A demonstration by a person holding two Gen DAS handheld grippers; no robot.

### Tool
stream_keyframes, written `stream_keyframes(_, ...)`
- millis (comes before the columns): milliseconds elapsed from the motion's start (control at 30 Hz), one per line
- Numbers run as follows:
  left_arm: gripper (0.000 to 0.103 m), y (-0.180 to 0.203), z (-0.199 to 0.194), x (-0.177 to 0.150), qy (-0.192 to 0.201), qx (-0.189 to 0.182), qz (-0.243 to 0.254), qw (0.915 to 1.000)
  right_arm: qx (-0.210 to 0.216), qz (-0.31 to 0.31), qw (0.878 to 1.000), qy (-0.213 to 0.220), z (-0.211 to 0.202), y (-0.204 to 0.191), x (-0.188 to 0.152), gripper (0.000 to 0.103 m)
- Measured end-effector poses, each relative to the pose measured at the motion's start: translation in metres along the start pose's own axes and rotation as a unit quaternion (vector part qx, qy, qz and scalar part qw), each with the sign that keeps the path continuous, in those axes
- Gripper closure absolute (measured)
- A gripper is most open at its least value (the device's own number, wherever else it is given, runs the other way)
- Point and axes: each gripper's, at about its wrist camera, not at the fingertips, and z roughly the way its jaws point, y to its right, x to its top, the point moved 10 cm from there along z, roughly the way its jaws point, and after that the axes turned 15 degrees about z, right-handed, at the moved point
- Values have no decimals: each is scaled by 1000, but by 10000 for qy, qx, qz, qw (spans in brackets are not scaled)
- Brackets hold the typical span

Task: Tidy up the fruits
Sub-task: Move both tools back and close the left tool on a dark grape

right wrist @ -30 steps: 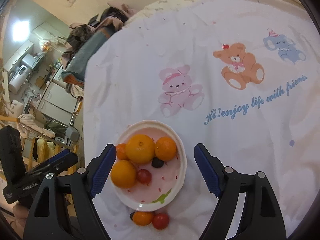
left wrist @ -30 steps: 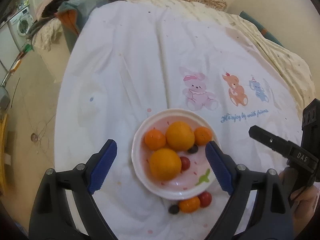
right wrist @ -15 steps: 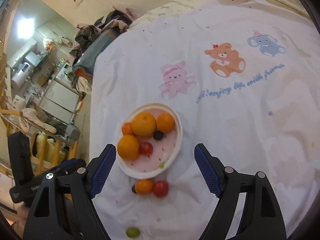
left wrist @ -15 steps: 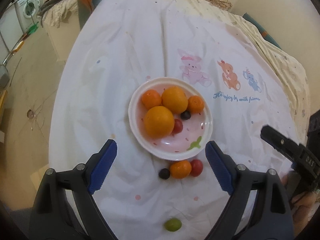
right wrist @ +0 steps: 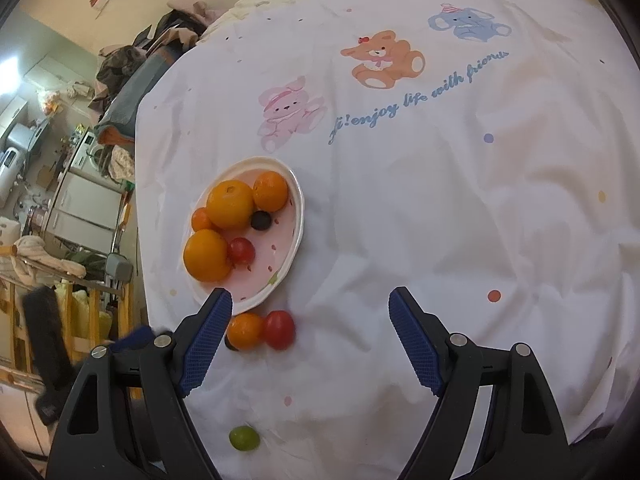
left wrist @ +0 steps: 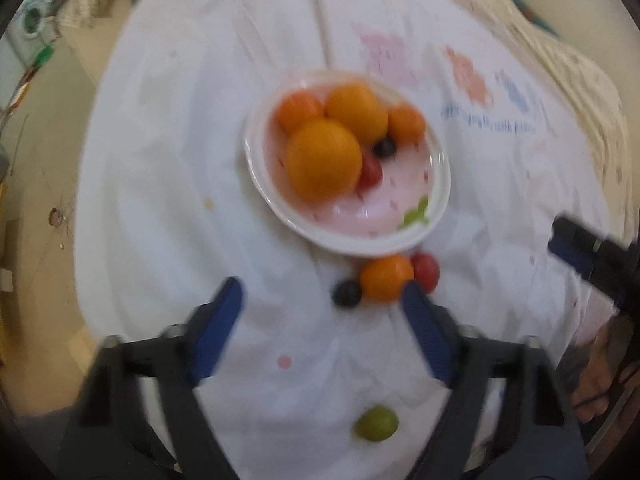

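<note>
Fruits: most sit gathered in the pink bowl (left wrist: pixel 438 184) on the cloth (right wrist: pixel 440 208). Outside its near rim: small orange (left wrist: pixel 386 278), red tomato (left wrist: pixel 426 272), dark berry (left wrist: pixel 346 293); green one (left wrist: pixel 376 423) apart. Left gripper (left wrist: pixel 322 312) just narrowing, nothing between; right gripper (right wrist: pixel 310 316) wide, empty.

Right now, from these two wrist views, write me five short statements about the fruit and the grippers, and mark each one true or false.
1. The pink plate holds two large oranges. True.
2. The green fruit lies inside the plate. False: it lies alone on the white sheet, apart from the plate.
3. A small orange fruit and a red tomato sit side by side on the sheet just outside the plate's rim. True.
4. The right gripper is clamped on the red tomato. False: its jaws stand open with nothing between them.
5. The left gripper holds an orange. False: its jaws have just been closing, but nothing is gripped.
</note>
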Motion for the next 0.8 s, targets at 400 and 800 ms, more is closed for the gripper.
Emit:
stream_keyframes(400,57,40,53,-16,-1334,279,2163,9668,85,321,9994,-97,8,4,7,20)
stream_keyframes(800,85,69,77,-10,-1453,419,3382,9289,19,293,9993,-232,15,6,9,20)
